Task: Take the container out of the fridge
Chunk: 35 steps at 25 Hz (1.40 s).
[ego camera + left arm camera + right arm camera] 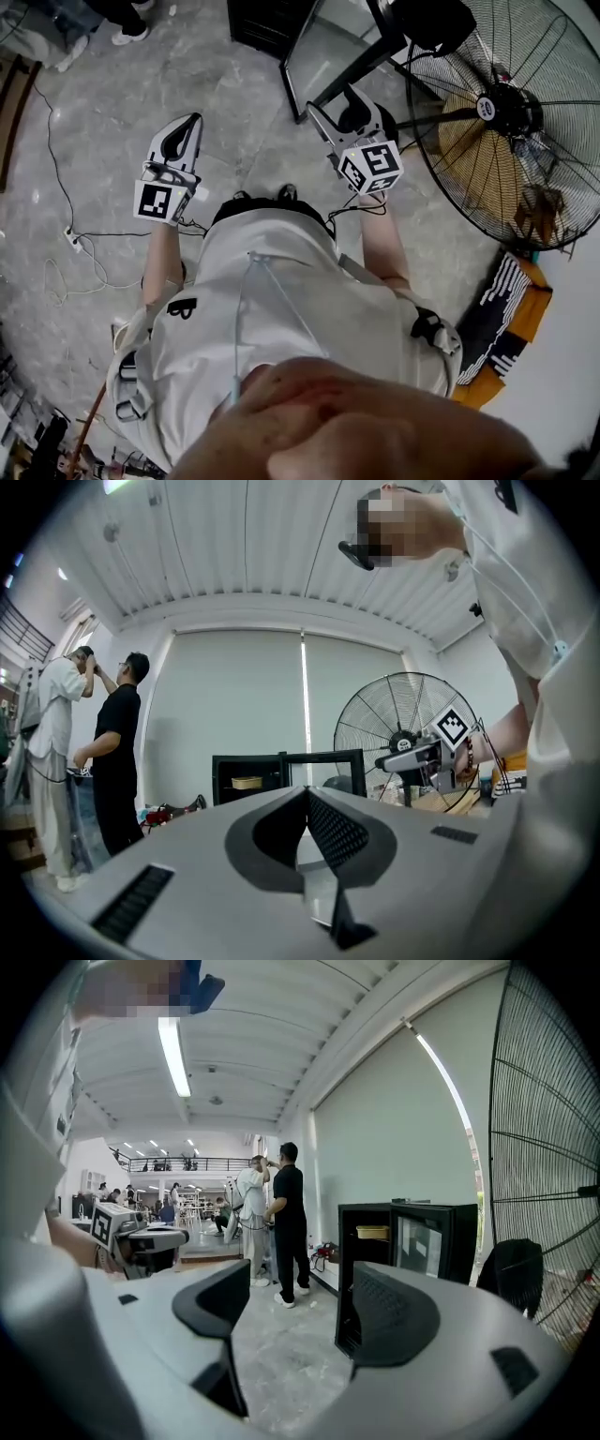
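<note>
A small black fridge stands on the floor with its glass door swung open. On an upper shelf inside lies a pale yellow container, which also shows in the left gripper view. In the head view only the fridge's edge and the door appear at the top. Both grippers are held out in front of me, well short of the fridge. My left gripper is shut with nothing in it. My right gripper is open and empty.
A large floor fan stands close on the right. Two people stand left of the fridge. Cables and a power strip lie on the concrete floor to my left. Striped boxes sit by the right wall.
</note>
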Each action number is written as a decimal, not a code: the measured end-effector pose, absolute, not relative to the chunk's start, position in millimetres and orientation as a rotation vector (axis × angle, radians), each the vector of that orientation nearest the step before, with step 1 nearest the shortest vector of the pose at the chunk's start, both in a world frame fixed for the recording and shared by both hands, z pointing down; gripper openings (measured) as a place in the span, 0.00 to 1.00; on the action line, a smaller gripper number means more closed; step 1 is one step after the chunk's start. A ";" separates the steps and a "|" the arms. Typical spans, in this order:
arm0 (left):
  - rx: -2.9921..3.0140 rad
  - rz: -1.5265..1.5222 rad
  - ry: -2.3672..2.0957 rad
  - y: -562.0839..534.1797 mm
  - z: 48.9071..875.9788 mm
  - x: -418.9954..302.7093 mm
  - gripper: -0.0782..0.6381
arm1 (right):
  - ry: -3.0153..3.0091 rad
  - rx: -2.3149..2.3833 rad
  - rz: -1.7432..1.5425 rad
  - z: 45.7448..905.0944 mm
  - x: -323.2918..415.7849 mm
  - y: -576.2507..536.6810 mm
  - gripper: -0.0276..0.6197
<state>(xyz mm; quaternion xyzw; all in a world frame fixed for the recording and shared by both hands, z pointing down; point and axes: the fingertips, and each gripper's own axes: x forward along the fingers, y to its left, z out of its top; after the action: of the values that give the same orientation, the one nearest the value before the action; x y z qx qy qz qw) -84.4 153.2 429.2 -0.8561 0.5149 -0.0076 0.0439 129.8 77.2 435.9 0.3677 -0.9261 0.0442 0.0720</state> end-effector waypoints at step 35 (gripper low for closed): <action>-2.612 -0.087 1.647 -45.3 433.9 -145.6 0.12 | -2.802 1.053 -0.062 377.7 44.3 -96.7 0.55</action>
<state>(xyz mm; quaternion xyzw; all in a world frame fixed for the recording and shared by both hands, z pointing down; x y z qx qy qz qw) -145.6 -45.3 433.9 -0.8452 0.5330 -0.0282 0.0263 44.3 -96.7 377.7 0.3508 -0.9333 -0.0206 0.0739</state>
